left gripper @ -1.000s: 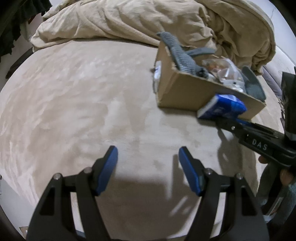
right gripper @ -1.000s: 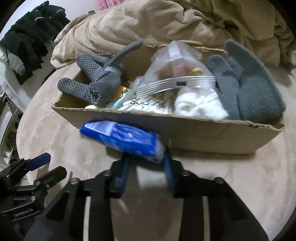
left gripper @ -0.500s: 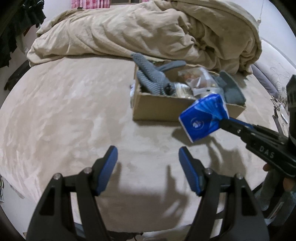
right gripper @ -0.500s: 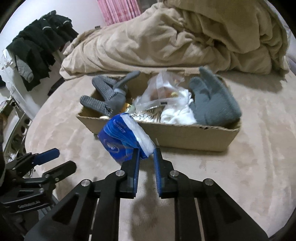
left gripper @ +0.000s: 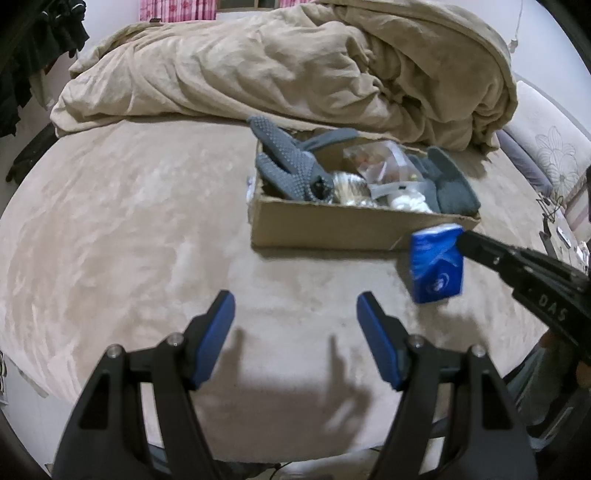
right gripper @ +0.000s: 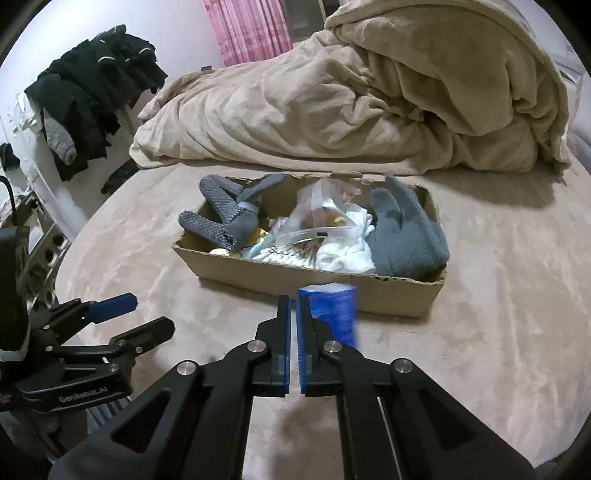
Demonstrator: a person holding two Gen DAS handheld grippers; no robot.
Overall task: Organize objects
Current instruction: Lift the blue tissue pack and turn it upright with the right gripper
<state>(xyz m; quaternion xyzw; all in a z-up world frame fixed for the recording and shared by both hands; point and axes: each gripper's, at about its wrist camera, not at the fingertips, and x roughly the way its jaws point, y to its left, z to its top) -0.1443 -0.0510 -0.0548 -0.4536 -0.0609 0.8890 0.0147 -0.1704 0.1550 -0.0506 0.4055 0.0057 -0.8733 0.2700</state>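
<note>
A blue tissue pack (left gripper: 437, 264) hangs upright and blurred just off the tips of my right gripper (left gripper: 463, 242), in front of the cardboard box (left gripper: 332, 227). In the right wrist view the pack (right gripper: 334, 314) sits to the right of the nearly closed right gripper (right gripper: 293, 300), outside its fingers. The box (right gripper: 306, 282) holds grey gloves (right gripper: 402, 230), a clear bag and white items. My left gripper (left gripper: 295, 306) is open and empty, low over the bed; it also shows in the right wrist view (right gripper: 144, 314).
A crumpled beige duvet (left gripper: 295, 70) lies behind the box on the beige bed (left gripper: 110, 221). Dark clothes (right gripper: 92, 96) hang at the far left. A pink curtain (right gripper: 247, 29) is at the back.
The right gripper pulled back from the box and its fingers closed together; the blue pack slipped out from between them and now hangs to the side. The left gripper stayed open.
</note>
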